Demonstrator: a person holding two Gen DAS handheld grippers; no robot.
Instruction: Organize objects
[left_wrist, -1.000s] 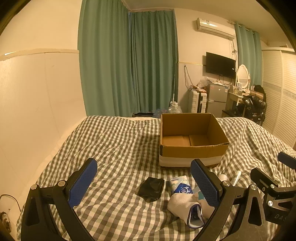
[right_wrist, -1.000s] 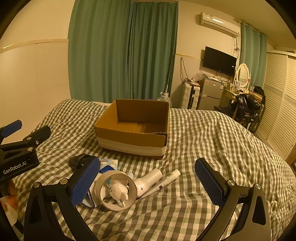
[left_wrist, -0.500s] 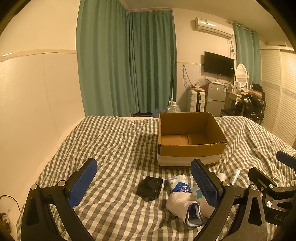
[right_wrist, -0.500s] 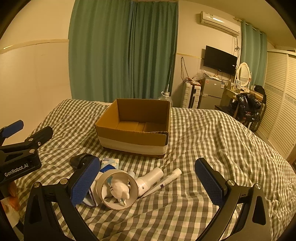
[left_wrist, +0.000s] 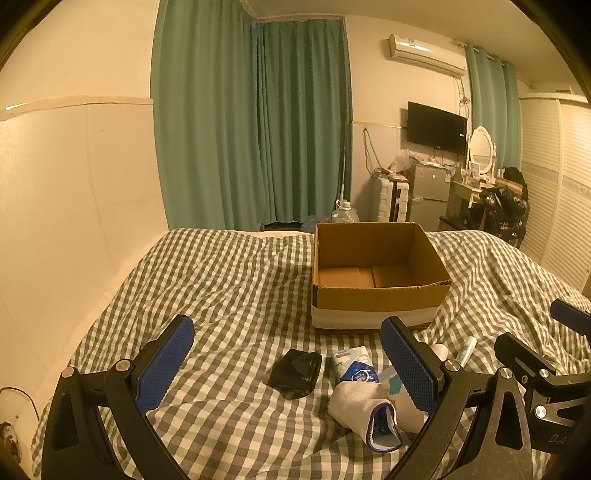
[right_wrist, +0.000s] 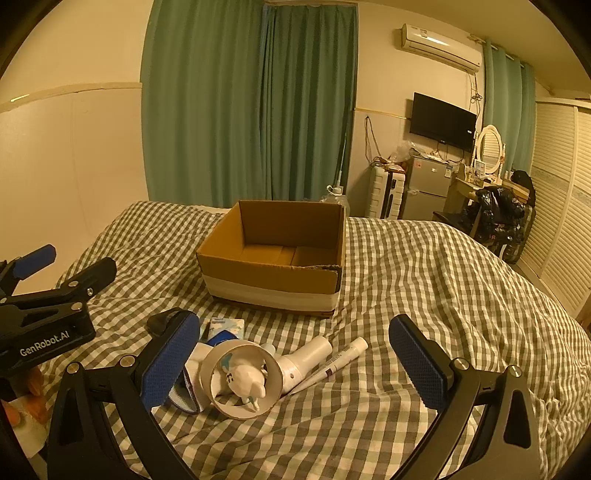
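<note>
Very little has moved since a moment ago: both views have drifted a touch, so the cardboard box (left_wrist: 376, 273) sits slightly lower and more central in the left wrist view, and the things on the bed (left_wrist: 221, 280) lie where they did.

Going from the left, the left tongs (left_wrist: 286, 363) hang above the checked bedcover with their blue pads (left_wrist: 164, 363) wide apart and nothing between them. Just ahead lies a crumpled black pouch (left_wrist: 295, 373). Beside it is a blue-and-white tissue pack (left_wrist: 352, 365), and in front of that a rolled white sock (left_wrist: 365, 410) with a blue-trimmed cuff, touching the pack.

Next comes a small white handheld fan (right_wrist: 245, 376), lying on its side with its round guard facing the right wrist camera and its handle pointing toward the box. A slim white tube (right_wrist: 338, 363) lies alongside that handle. The right tongs (right_wrist: 293, 363) hover over this cluster, also spread wide and gripping nothing.

The open box stands upright farther up the bed, behind all these things and apart from them, with only its bare bottom flaps showing inside.
</note>
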